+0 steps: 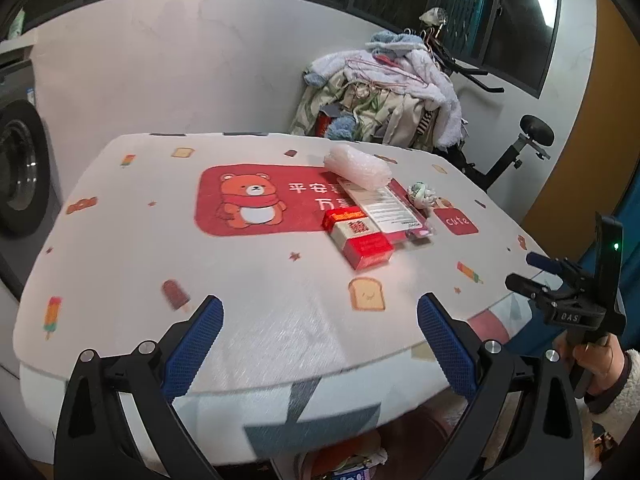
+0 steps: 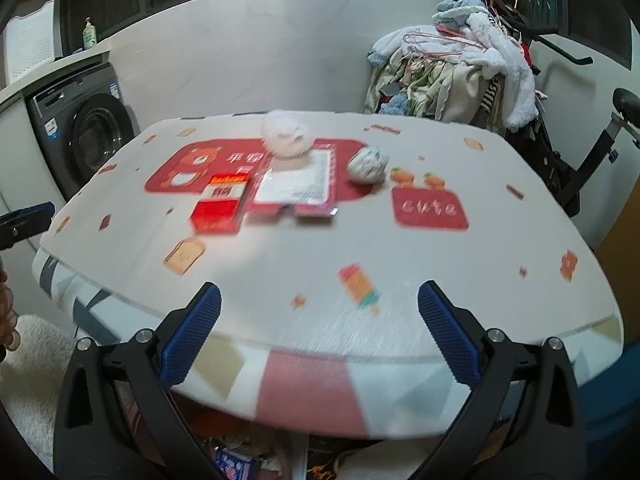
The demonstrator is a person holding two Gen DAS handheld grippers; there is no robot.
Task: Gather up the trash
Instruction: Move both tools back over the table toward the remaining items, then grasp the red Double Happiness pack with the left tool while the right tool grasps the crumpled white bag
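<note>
red box (image 1: 357,239) long axis runs away from grippers; both jaws spread, empty

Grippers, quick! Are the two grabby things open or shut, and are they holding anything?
Left gripper: open, blue-padded fingers spread wide, holding nothing.
Right gripper: open, holding nothing.
</note>
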